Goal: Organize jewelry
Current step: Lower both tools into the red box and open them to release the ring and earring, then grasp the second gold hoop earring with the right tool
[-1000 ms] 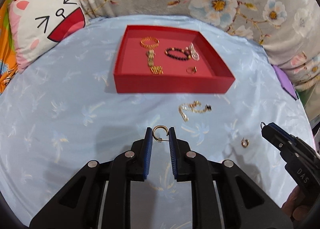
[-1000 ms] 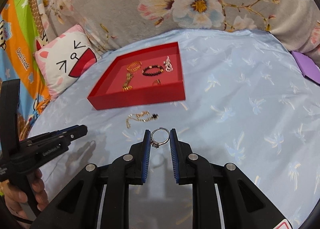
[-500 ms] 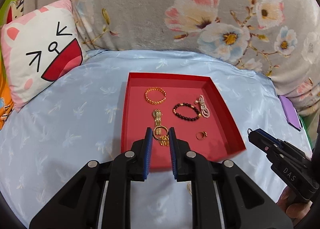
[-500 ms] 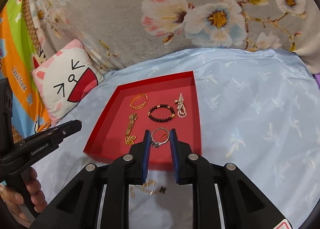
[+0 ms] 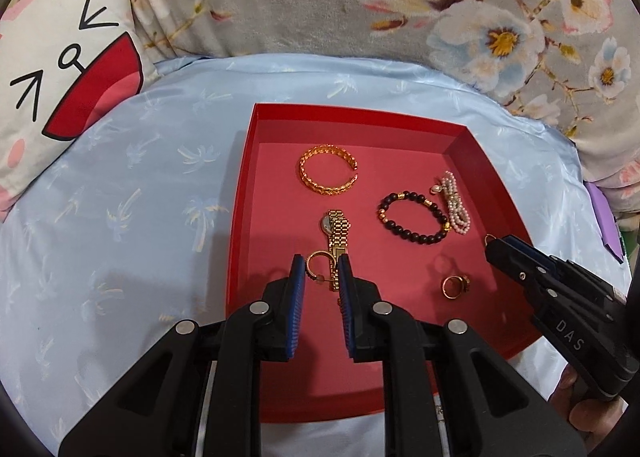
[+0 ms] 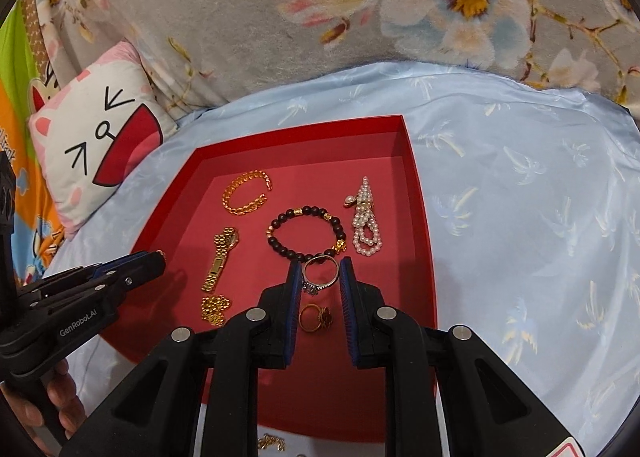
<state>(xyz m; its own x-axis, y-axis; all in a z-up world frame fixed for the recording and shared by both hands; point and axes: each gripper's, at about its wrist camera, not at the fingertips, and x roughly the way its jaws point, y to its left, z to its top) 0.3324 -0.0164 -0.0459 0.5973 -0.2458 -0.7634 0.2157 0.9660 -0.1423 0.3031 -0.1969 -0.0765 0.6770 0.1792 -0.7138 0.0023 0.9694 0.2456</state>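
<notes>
Two grippers above red tray (image 5: 240,193), left (image 5: 320,273) jaws clamping gold earring (image 5: 316,266), right (image 6: 320,277) jaws clamping silver ring (image 6: 320,273)

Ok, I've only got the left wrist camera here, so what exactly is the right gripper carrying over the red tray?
Observer: The right gripper is shut on a silver ring with a stone setting.
Operator: Is anything lying outside the tray?
Observer: Yes, a gold chain lies on the blue sheet, just outside the near wall of the red tray.
Operator: My left gripper and its gold hoop earring hide the gold watch's lower end. What's there?
Observer: Past the end of the gold watch lies a small heap of gold links. I cannot tell whether it is joined to the band.
</notes>
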